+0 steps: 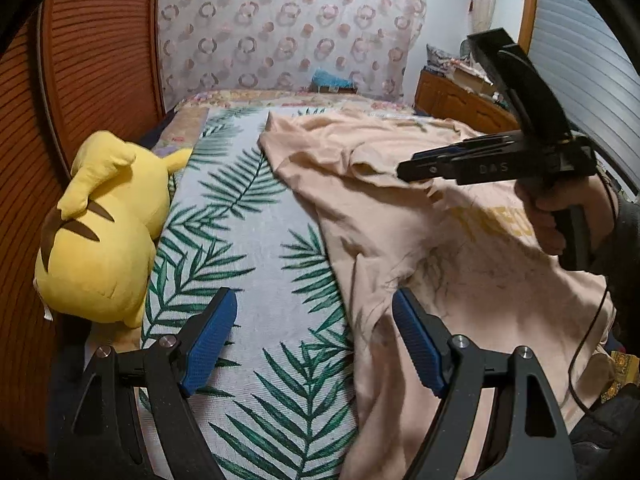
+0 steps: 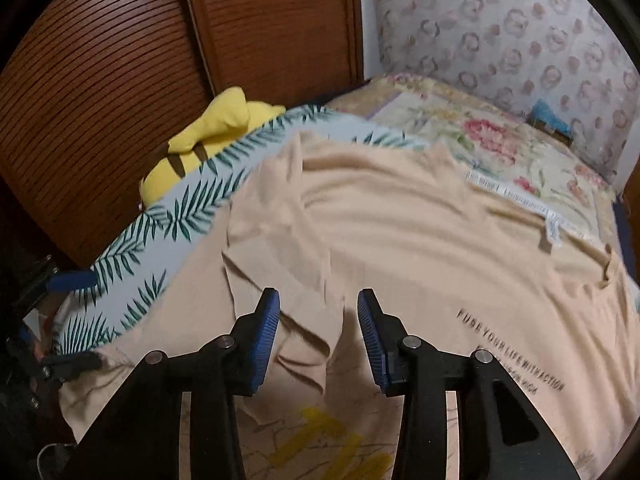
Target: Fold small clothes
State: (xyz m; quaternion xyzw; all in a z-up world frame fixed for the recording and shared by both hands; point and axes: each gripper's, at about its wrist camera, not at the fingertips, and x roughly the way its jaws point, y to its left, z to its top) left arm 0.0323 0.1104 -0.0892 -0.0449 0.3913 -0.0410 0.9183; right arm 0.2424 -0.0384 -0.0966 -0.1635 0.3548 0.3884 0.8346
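A peach T-shirt [image 1: 400, 240] lies spread and rumpled on the bed, with yellow lettering and a line of black print [image 2: 512, 356] on it. A sleeve [image 2: 280, 240] is folded in over the body. My left gripper [image 1: 314, 300] is open and hangs just above the shirt's left edge, one pad over the blanket and one over the cloth; the right wrist view has it at the left edge [image 2: 76, 320]. My right gripper [image 2: 318, 300] stands open over the folded sleeve with nothing pinched. A hand holds it above the shirt in the left wrist view [image 1: 416, 164].
A leaf-print blanket [image 1: 248, 240] covers the bed, with a floral sheet [image 2: 460, 128] beyond it. A yellow plush toy [image 1: 100, 232] lies at the left edge against a slatted wooden door [image 1: 80, 60]. A wooden cabinet [image 1: 452, 100] stands at the far right.
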